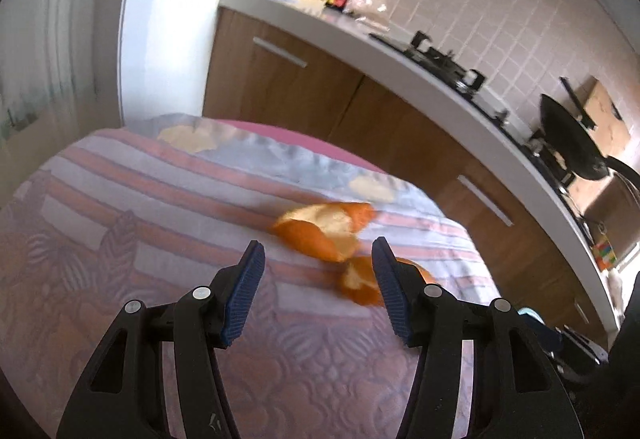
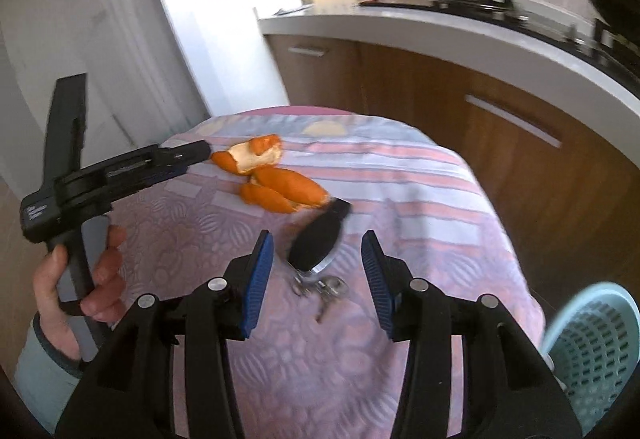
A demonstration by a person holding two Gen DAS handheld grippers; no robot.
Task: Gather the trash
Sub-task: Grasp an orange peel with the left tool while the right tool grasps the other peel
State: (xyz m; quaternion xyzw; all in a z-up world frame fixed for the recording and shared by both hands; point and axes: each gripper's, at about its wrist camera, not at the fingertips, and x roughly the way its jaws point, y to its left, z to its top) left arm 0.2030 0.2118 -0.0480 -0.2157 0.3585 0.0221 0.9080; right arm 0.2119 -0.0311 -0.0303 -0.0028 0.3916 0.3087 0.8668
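Orange peels lie on the cloth-covered table [image 2: 400, 175]. In the left wrist view one large peel [image 1: 326, 227] lies just ahead of my open, empty left gripper [image 1: 318, 253], and a smaller peel [image 1: 362, 281] sits by its right finger. In the right wrist view the peels [image 2: 276, 179] lie beyond my open, empty right gripper [image 2: 318, 243]. The left gripper [image 2: 180, 159] shows there from the side, its tip just left of the peels. A light blue perforated basket [image 2: 596, 351] stands at the lower right, beside the table.
A black key fob with keys [image 2: 316, 251] lies between the right gripper's fingers on the cloth. Behind the table runs a kitchen counter [image 2: 440, 23] with wooden cabinets, a stove, bottles and a slatted rack. A pan [image 1: 572, 139] sits on the stove.
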